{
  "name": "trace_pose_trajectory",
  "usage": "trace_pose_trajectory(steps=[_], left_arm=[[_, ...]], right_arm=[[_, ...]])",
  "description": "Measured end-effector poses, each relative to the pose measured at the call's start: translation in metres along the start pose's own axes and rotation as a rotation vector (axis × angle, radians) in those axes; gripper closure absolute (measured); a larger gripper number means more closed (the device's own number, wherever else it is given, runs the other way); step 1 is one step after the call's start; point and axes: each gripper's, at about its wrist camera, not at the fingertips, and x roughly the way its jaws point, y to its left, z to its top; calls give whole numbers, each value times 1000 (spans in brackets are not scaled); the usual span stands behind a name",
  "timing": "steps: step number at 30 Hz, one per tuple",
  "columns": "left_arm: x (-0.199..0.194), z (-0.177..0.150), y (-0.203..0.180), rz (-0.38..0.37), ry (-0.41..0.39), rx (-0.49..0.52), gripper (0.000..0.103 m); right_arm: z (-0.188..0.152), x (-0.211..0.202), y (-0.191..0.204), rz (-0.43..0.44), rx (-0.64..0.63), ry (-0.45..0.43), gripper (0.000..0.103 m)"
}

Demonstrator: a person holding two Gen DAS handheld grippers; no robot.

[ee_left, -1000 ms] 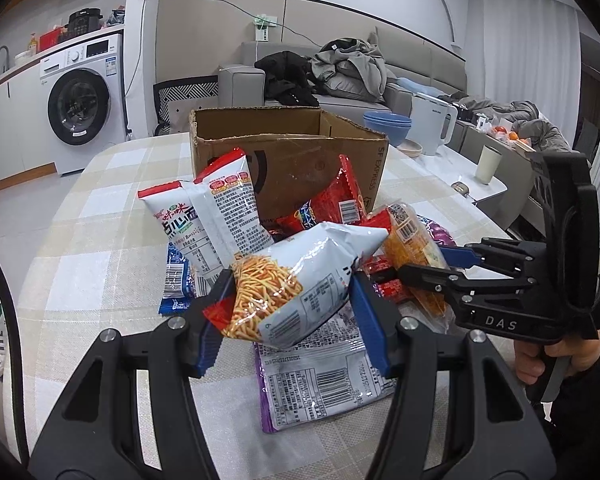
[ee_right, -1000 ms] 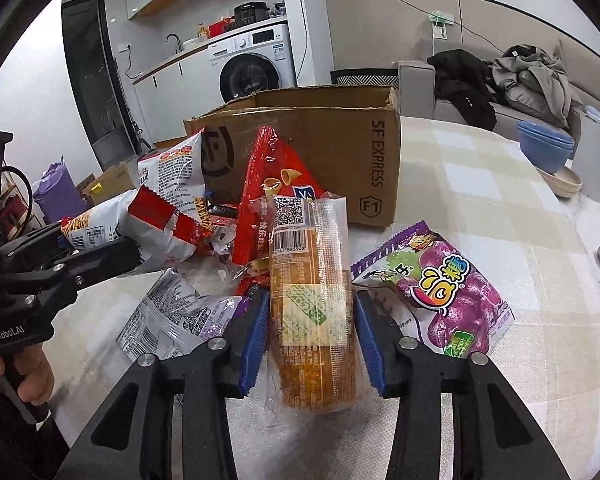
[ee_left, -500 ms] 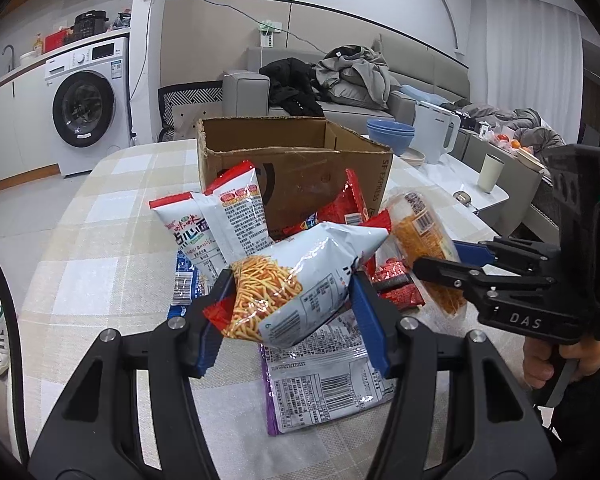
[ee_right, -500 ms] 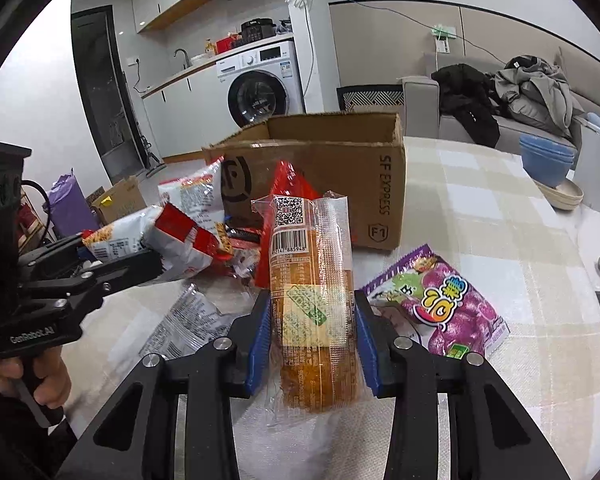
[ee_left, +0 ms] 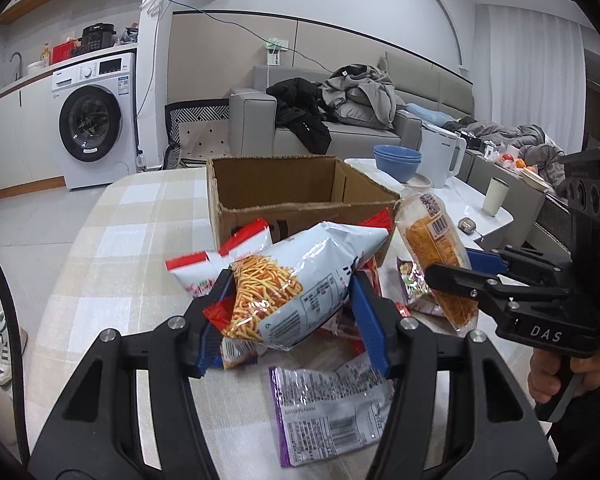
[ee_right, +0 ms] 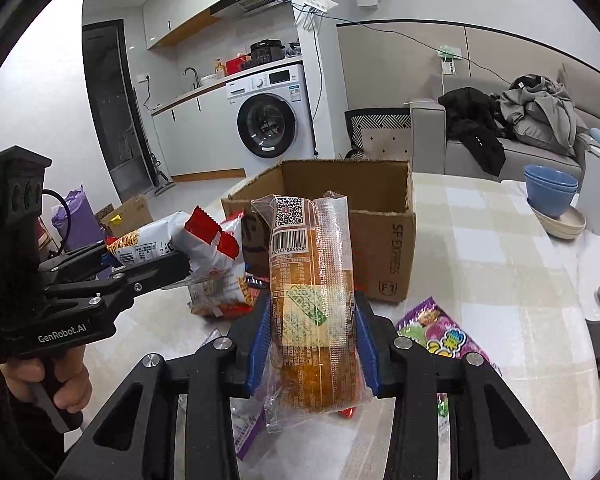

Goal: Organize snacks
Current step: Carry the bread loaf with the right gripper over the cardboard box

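My left gripper (ee_left: 290, 312) is shut on a white and red bag of fried noodle sticks (ee_left: 292, 284), held above the table. The same bag (ee_right: 172, 244) shows at the left in the right wrist view. My right gripper (ee_right: 312, 340) is shut on a clear-wrapped orange bread loaf (ee_right: 312, 300), which stands upright between the blue pads; in the left wrist view that loaf (ee_left: 432, 248) hangs at the right. An open cardboard box (ee_left: 292, 192) stands just behind both snacks, its inside bare as far as I can see.
More snack bags lie on the checked tablecloth (ee_left: 112, 248): a purple-edged packet (ee_left: 328, 416) face down, a purple grape candy bag (ee_right: 444, 336), red and white bags (ee_right: 220, 284). Blue bowls (ee_right: 550, 192) and a white kettle (ee_left: 440, 156) stand at the far right.
Both grippers have risen with their snacks, so the noodle bag and the loaf now sit higher against the box. The box opening shows more from above.
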Motion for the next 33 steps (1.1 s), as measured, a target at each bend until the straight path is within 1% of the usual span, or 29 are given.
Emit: trace_pose_trajectory(steps=[9,13,19,27,33], left_arm=[[12,43,6,6,-19,-29,48],[18,61,9,-3,-24,-51,48],[33,85,14,10,-30,-60,48],[52,111,18,18,-28,-61,47],[81,125,21,28,-5,-63,47]], right_arm=[[39,4,-9,-12,15,-16,64],[54,8,-12,-18,27,-20,64],[75,17,-19,-24,44,-23,64],[99,36,-30,-36,68,-18,64],[110,53,-36,-42,65,-11,64]])
